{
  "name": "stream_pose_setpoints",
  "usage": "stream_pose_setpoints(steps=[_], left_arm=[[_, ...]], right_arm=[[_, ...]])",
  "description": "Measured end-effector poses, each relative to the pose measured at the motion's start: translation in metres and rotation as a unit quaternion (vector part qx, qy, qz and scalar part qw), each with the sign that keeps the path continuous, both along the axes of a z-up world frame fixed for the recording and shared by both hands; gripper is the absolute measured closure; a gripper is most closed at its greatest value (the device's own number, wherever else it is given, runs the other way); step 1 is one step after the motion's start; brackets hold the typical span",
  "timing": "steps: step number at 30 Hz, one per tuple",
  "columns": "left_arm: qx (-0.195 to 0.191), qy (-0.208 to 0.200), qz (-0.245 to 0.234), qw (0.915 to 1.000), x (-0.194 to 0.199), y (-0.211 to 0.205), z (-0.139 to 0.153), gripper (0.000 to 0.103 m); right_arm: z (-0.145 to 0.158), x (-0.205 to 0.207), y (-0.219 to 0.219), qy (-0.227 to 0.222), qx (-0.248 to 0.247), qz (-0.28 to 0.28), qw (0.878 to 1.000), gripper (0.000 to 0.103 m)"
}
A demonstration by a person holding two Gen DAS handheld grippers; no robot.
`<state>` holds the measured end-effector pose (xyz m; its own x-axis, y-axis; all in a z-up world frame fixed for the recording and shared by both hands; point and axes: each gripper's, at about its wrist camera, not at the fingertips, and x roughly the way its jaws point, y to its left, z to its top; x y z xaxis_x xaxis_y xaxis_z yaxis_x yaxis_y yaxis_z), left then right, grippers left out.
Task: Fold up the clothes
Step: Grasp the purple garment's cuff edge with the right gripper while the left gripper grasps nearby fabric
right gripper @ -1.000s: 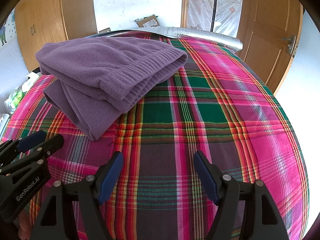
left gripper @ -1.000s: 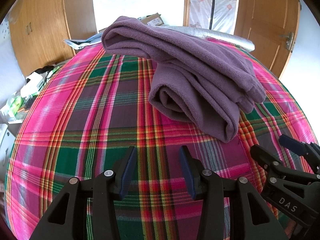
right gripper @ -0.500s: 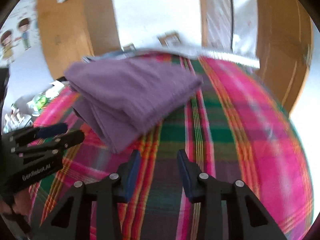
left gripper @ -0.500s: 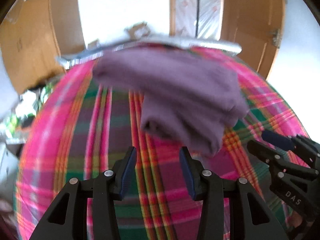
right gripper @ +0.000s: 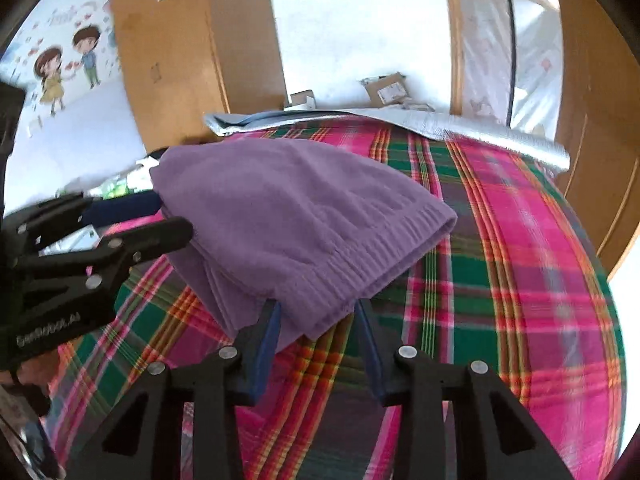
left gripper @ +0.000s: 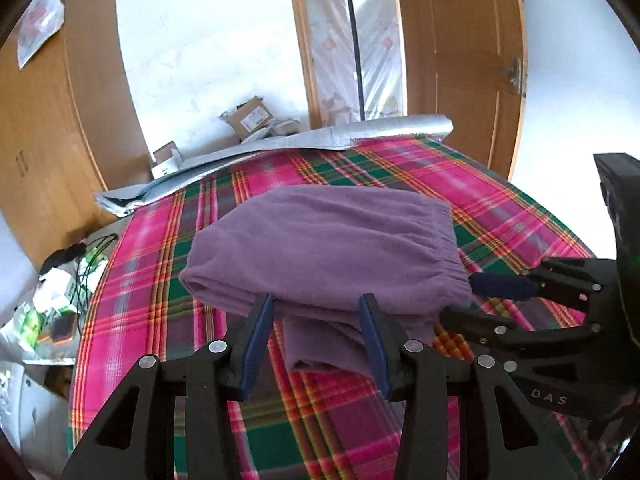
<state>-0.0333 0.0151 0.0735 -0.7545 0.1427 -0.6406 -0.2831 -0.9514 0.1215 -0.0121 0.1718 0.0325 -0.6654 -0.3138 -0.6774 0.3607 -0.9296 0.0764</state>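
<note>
On the plaid bedspread [left gripper: 132, 280] the purple fleece trousers [left gripper: 328, 252] lie folded in a stack, long axis across me, dead ahead. My left gripper [left gripper: 316, 312] and right gripper [right gripper: 318, 320] both gape, holding nothing, tips at the near edge. Only the right view shows the ribbed waistband [right gripper: 380, 256].

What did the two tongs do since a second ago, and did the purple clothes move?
Both tongs moved forward to the folded purple garment. The left tongs now straddle its near edge, open; the right tongs reach its ribbed corner, narrower than before but not visibly clamped. The garment keeps its folded shape on the plaid bedcover, which lies as it was.
</note>
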Motion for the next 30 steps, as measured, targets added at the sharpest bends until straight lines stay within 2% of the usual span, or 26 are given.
stream_pose_setpoints(steps=[3,5,6,7,14,19,23,30], left_arm=[[-0.007,0.003,-0.014,0.9999,-0.006,-0.001,0.001,0.057],[-0.007,0.003,-0.026,0.9996,-0.007,-0.003,0.003,0.057],[-0.006,0.002,-0.031,0.9995,-0.007,-0.003,0.004,0.057],[-0.004,0.000,-0.035,0.9994,-0.007,-0.005,0.005,0.057],[-0.012,0.017,-0.056,0.9982,-0.014,-0.009,0.010,0.057],[-0.026,0.031,-0.050,0.9979,-0.028,-0.012,0.014,0.057],[-0.045,0.041,-0.058,0.9965,-0.041,-0.015,0.020,0.057],[-0.055,0.029,-0.075,0.9953,-0.063,-0.020,0.014,0.057]], right_arm=[[0.000,-0.007,-0.005,0.008,0.023,0.008,1.000,0.064],[0.007,-0.005,-0.003,0.018,0.017,0.006,1.000,0.074],[0.011,-0.004,-0.002,0.023,0.013,0.004,1.000,0.090],[0.015,-0.004,-0.001,0.030,0.011,0.003,0.999,0.095],[0.040,-0.018,-0.006,0.057,0.030,-0.012,0.998,0.097],[0.061,-0.028,-0.004,0.071,-0.007,-0.001,0.997,0.099],[0.074,-0.032,-0.008,0.082,-0.011,0.006,0.997,0.099],[0.076,-0.034,-0.009,0.081,-0.025,0.019,0.996,0.099]])
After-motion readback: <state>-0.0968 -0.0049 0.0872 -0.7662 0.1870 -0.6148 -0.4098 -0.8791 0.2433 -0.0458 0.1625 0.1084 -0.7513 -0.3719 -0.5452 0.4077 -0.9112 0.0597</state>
